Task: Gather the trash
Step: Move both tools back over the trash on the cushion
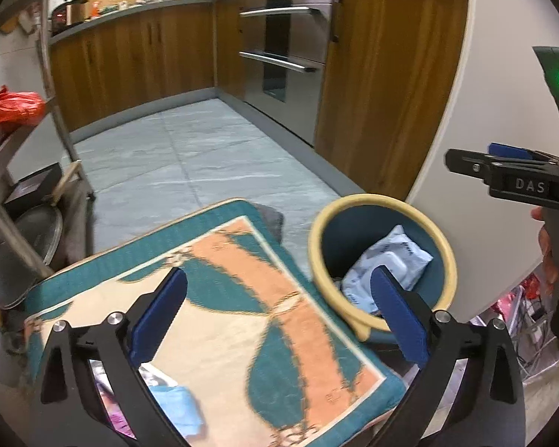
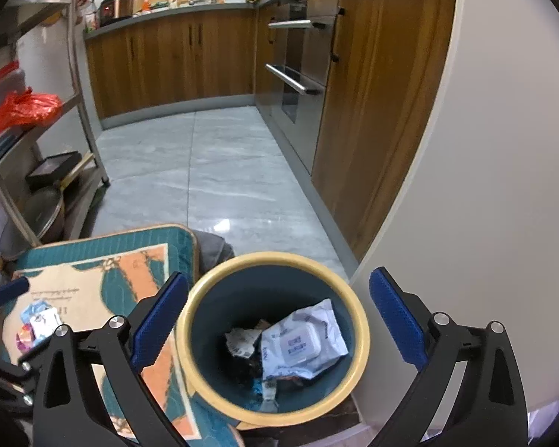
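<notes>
One wipes packet point(image 2: 305, 342) — pale, crumpled — in bin point(image 2: 190, 354).

Left gripper point(image 1: 277, 316) jaws wide apart, empty; right gripper point(image 2: 279, 322) likewise, angled downward.

A grey marble-tiled floor point(image 2: 220, 171) carries a teal and orange mat point(image 1: 242, 320) and a yellow-rimmed bin point(image 2: 272, 339) just beside it. Small wrappers point(image 2: 41, 324) lie on the mat.

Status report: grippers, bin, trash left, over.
Left gripper and right gripper open, empty. White wipes pack inside yellow-rimmed blue bin. Small wrappers on patterned teal mat. Nothing blocking.
</notes>
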`<state>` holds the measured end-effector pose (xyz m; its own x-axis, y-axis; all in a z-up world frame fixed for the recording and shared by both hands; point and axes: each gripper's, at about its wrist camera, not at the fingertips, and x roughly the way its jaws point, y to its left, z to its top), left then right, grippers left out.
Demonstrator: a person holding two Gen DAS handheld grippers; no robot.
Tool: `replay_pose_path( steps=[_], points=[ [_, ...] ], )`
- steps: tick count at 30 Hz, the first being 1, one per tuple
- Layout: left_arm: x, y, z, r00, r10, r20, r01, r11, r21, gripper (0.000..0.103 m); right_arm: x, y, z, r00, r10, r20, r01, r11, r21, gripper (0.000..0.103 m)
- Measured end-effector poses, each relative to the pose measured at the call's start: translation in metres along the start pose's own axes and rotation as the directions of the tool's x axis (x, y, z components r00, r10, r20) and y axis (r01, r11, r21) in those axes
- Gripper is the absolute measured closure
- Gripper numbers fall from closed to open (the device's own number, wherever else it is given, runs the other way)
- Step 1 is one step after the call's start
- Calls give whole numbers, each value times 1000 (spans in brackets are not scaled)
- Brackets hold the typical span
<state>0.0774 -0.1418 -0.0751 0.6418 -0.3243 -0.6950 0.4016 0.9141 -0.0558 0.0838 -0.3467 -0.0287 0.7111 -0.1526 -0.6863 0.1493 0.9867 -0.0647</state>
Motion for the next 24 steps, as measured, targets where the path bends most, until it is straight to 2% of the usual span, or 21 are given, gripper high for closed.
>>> replay_pose_path(
  steps=[9,16,24],
  points=[
    [-25,53,-19,993,122,-9,-122,989,-87,6,-7,49,-1,999,43,13,-42,997,-65,5],
    [-46,92,-37,979,203,-17,-203,971,-125,6,-3,93,-2,995,104,8,-103,990,-96,5],
    [-75,154,-56,955,294,-28,-291,924,-246,6,8,150,-2,981,190,-35,-192,978,-84,5]
  ],
)
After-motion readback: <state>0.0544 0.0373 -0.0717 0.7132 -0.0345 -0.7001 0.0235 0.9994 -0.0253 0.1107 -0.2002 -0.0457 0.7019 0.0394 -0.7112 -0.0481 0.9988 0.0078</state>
